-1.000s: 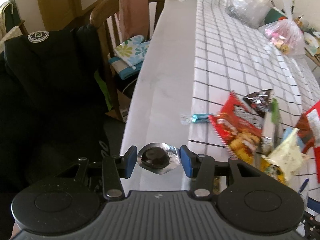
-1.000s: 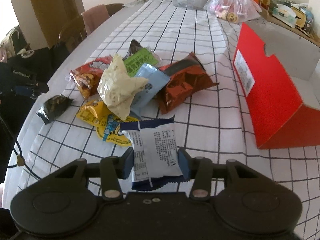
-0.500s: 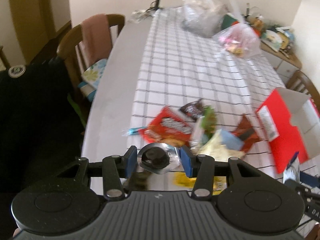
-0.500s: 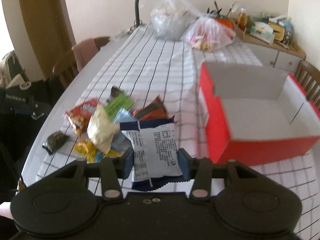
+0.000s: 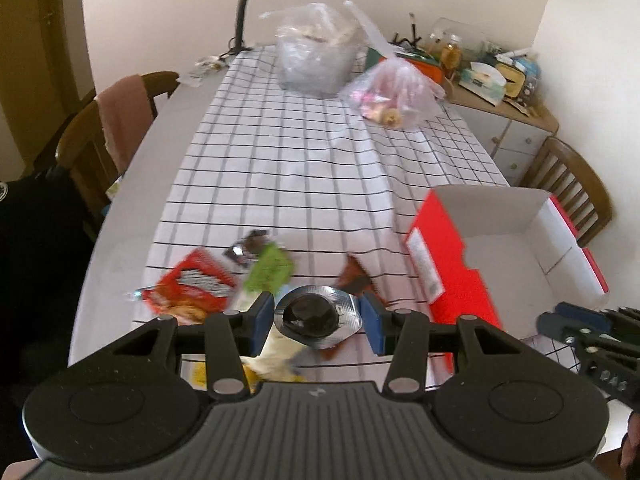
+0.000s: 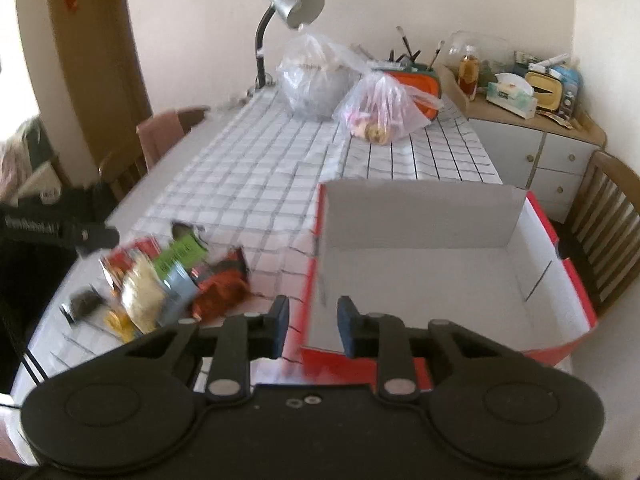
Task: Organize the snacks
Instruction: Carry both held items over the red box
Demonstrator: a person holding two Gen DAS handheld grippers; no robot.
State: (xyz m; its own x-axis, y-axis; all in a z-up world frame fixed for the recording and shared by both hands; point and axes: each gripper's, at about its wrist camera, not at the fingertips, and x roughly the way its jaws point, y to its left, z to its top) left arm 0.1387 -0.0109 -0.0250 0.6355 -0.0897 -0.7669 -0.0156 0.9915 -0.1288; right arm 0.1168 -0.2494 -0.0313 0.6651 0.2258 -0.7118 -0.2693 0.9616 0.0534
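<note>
My left gripper (image 5: 318, 317) is shut on a small round cup with a dark filling and a silver foil rim (image 5: 316, 314), held in the air above the snack pile (image 5: 192, 284). My right gripper (image 6: 312, 324) hovers at the near left corner of the open red box (image 6: 420, 208). Its jaws have drawn in to a narrow gap and are empty. The blue-and-white packet is in neither view. The box's white inside looks bare. The pile of packets (image 6: 172, 280) lies left of the box. In the left wrist view the red box (image 5: 452, 264) is on the right, with my right gripper (image 5: 560, 320) near it.
A checked cloth (image 5: 280, 168) covers the table. Two plastic bags (image 6: 320, 80) and a desk lamp (image 6: 292, 4) stand at the far end. Wooden chairs (image 5: 100, 140) flank both sides, and a cluttered sideboard (image 6: 528, 120) is at the back right.
Both grippers rose and swung right toward the red box. The blue-and-white packet left the right gripper, whose jaws then narrowed. The left gripper kept its foil cup.
</note>
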